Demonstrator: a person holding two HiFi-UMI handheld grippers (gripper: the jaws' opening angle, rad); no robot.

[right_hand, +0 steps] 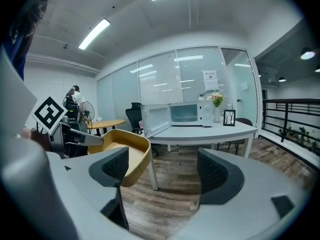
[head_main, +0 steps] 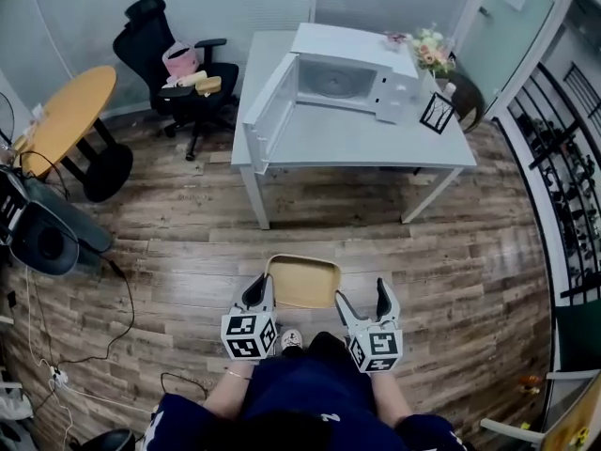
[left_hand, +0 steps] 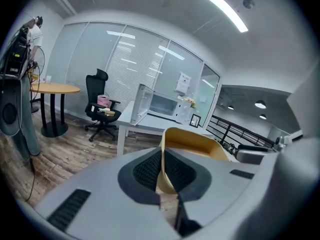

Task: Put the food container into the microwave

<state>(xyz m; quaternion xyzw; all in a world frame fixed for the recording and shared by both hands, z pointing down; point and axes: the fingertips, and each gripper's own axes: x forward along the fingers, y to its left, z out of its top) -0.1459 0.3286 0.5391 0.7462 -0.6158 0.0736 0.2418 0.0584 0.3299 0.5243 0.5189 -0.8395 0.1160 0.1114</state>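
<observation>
Food container (head_main: 303, 283) is held at lower centre of the head view, well apart from the open microwave (head_main: 349, 81) on the counter (head_main: 357, 144) at upper centre. Left claw (head_main: 264, 289) is pinched on the container's left wall. Right claw (head_main: 363, 296) is spread wide, with the right rim just beside its inner jaw and nothing gripped. Risk judged: with one thin wall pinched on a single side, the container could be tilted or twisted loose in carrying, and the swung-out door (head_main: 268, 111) could be clipped on approach. Container is noted as shallow, tan, round-cornered and thin-walled; no contents are made out.
</observation>
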